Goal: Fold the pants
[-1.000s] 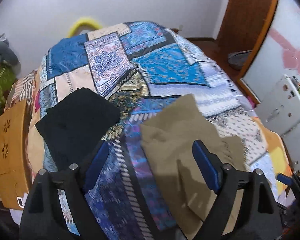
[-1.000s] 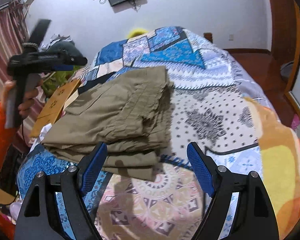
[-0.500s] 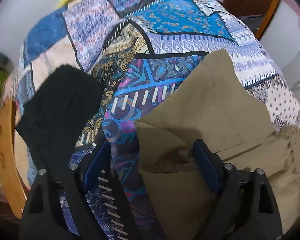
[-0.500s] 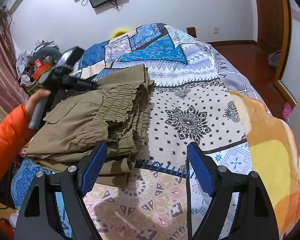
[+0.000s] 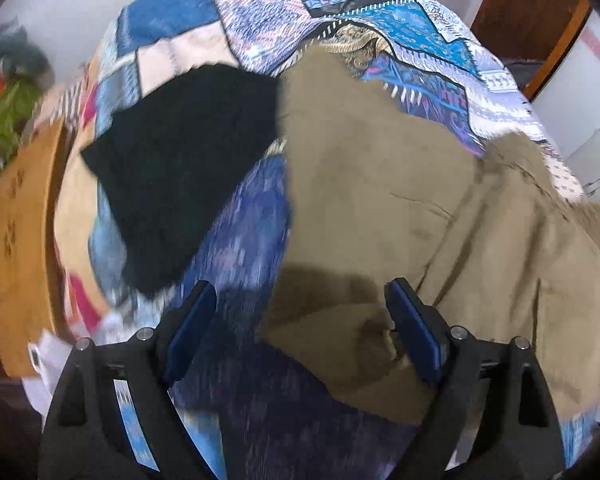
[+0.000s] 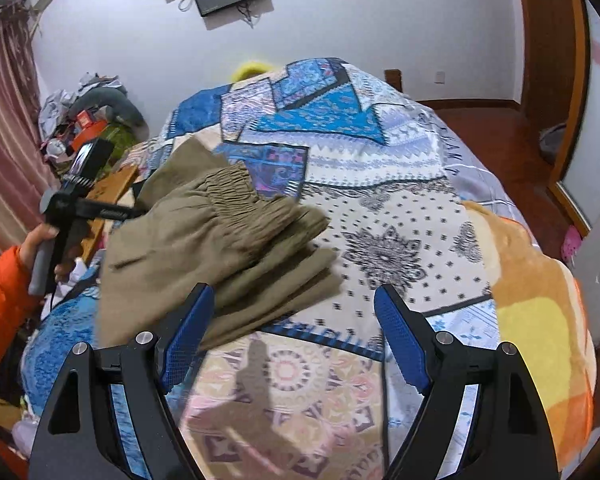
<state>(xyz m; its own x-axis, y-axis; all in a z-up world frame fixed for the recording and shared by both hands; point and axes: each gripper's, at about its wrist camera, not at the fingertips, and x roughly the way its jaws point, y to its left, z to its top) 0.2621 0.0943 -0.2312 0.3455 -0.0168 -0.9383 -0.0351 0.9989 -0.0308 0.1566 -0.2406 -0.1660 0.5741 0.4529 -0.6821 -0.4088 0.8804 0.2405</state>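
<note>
The folded khaki pants lie on the patterned bedspread; in the right wrist view the pants show their elastic waistband toward the bed's middle. My left gripper is open, its jaws wide apart, low over the near edge of the pants. It also shows in the right wrist view at the pants' left edge, held by a hand in an orange sleeve. My right gripper is open and empty, above the bedspread just in front of the pants.
A folded black garment lies left of the pants. An orange wooden board stands at the bed's left edge. Clutter is piled by the wall at left. A wooden door and mirror are at right.
The left gripper has moved lower and closer over the pants' near edge. The pants have shifted toward the black garment. The right gripper has stayed open in front of the pants.
</note>
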